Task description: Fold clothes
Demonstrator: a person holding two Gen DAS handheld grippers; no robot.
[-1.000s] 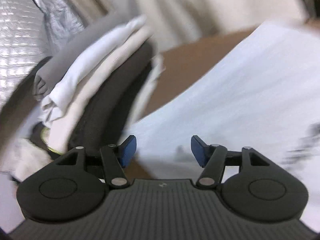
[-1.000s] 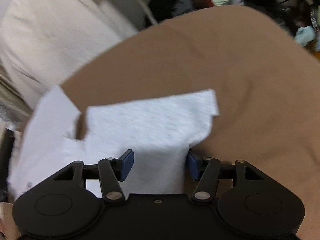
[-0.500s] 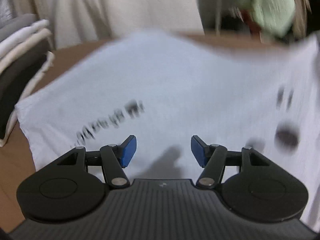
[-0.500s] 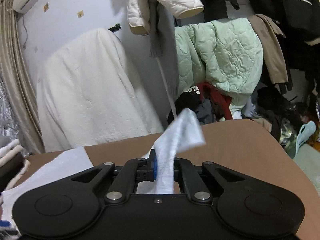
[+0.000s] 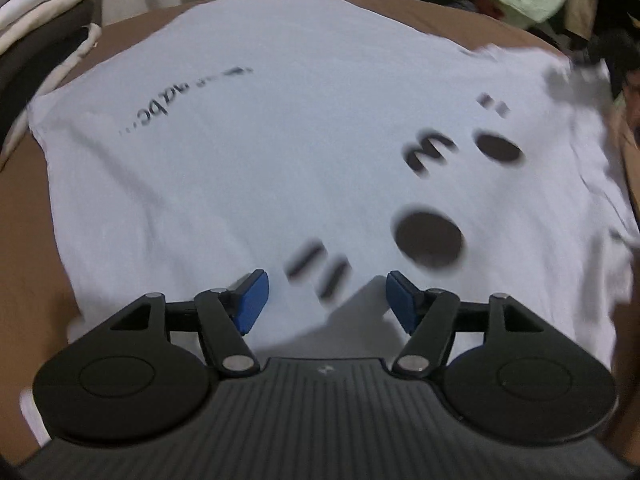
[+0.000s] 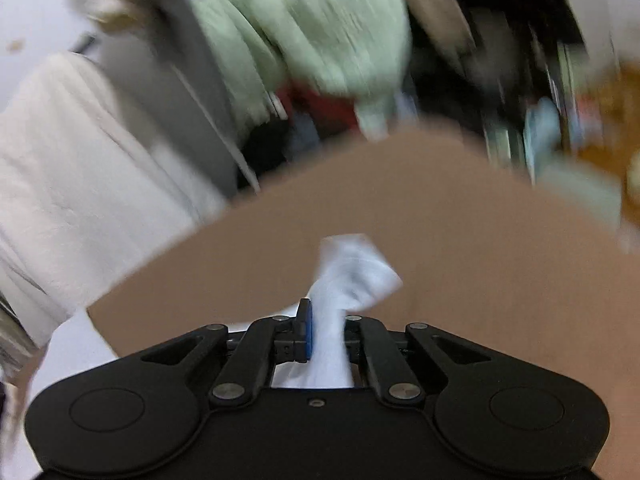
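Note:
A white T-shirt [image 5: 280, 152] with black print lies spread face up on the brown table [image 5: 24, 248]. My left gripper [image 5: 324, 300] hovers open just above the shirt's near part, nothing between its blue pads. In the right wrist view my right gripper [image 6: 326, 334] is shut on a bunched piece of the white T-shirt [image 6: 352, 272], which sticks up past the fingertips above the brown table [image 6: 460, 232]. Both views are blurred by motion.
A stack of folded clothes [image 5: 44, 4] sits at the table's left edge. Behind the table stand a white-draped object [image 6: 80, 168] and hanging garments, among them a pale green quilted jacket [image 6: 312, 40]. Clutter fills the floor at the right.
The right gripper closed on the shirt's sleeve, lifted it, and now tilts back down toward the table. The left gripper swung from the folded stack to over the printed shirt, staying open.

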